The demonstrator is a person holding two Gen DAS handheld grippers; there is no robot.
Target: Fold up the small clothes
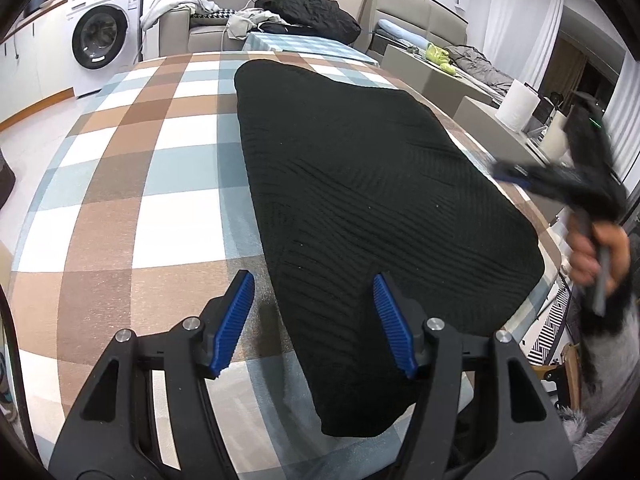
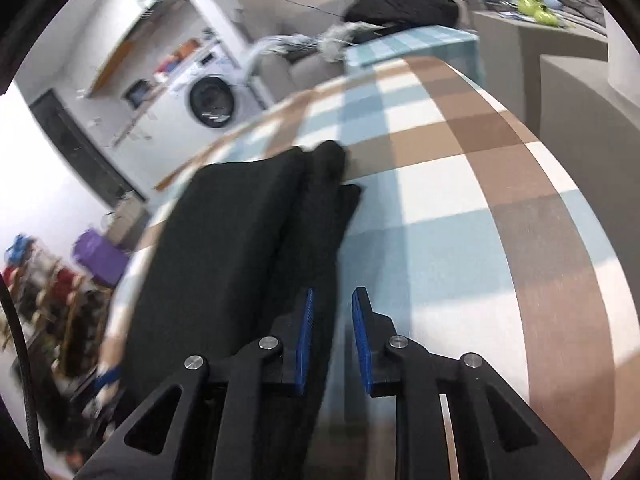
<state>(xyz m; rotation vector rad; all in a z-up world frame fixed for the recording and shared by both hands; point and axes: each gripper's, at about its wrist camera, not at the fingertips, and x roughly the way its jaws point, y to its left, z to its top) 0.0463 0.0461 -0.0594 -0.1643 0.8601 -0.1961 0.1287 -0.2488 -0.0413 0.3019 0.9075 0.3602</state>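
A black knit garment (image 1: 372, 200) lies folded flat on the checked tablecloth (image 1: 160, 168). My left gripper (image 1: 314, 280) is open and empty, above the garment's near left edge. My right gripper (image 1: 516, 172) shows blurred at the garment's right side, held in a hand. In the right wrist view the garment (image 2: 240, 240) lies to the left with a folded layer along its right edge, and the right gripper (image 2: 332, 296) hovers over that edge, jaws a narrow gap apart, holding nothing.
A washing machine (image 1: 104, 36) stands at the back left. A sofa with a black bundle (image 1: 312, 8) and loose clothes sits behind the table. A paper roll (image 1: 518, 104) stands at the right. Table edge (image 1: 552, 236) runs close to the garment's right side.
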